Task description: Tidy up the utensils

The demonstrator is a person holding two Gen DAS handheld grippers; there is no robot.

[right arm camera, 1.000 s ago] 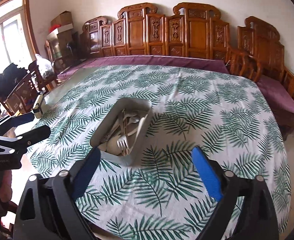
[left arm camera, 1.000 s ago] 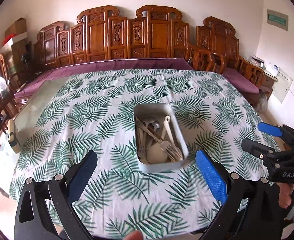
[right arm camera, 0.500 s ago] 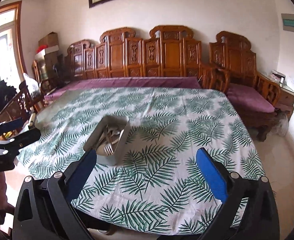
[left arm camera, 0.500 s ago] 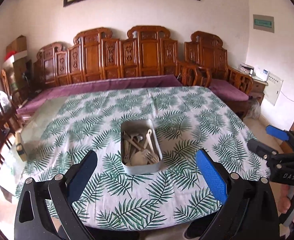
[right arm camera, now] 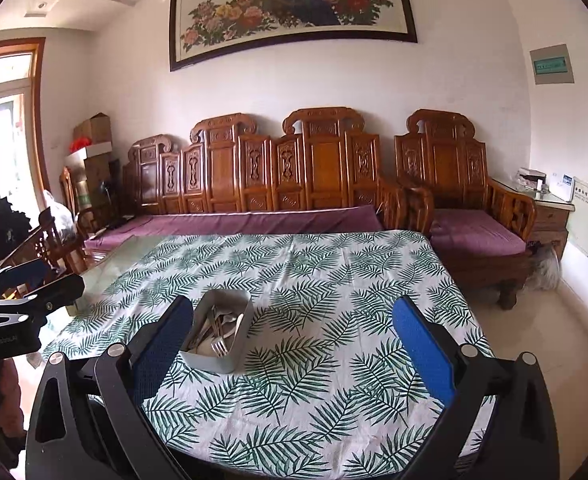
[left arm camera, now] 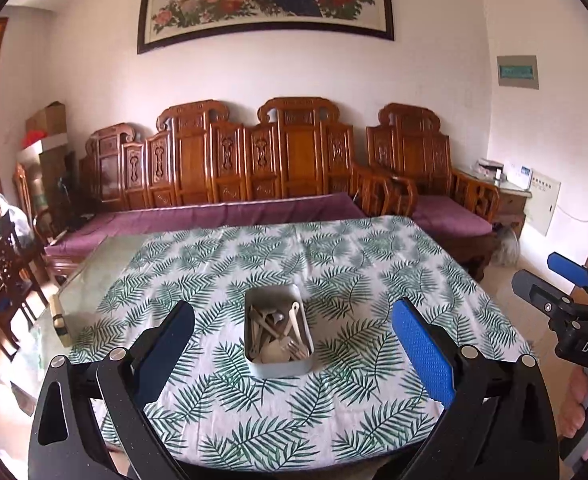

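A grey rectangular tray [left arm camera: 254, 364] sits on the leaf-print tablecloth [left arm camera: 334, 280] and holds several pale spoons, forks and other utensils [left arm camera: 278, 334]. My left gripper [left arm camera: 294, 344] is open and empty, held back from the table's near edge with the tray between its blue pads. In the right wrist view the tray [right arm camera: 214, 362] lies left of centre with a fork [right arm camera: 219, 345] at its near end. My right gripper [right arm camera: 292, 346] is open and empty, also off the near edge. Each gripper shows at the side of the other's view.
A carved wooden bench with purple cushions [left arm camera: 254, 184] stands behind the table, with an armchair [right arm camera: 474, 216] at the right. Wooden chairs [left arm camera: 2, 264] stand at the left. Bare glass table top [left arm camera: 90, 272] shows at the left, with a small block [left arm camera: 60, 322] on it.
Both grippers have pulled back and up from the table. The tray now looks smaller and farther, and the wall painting has come into view. Both stay open.
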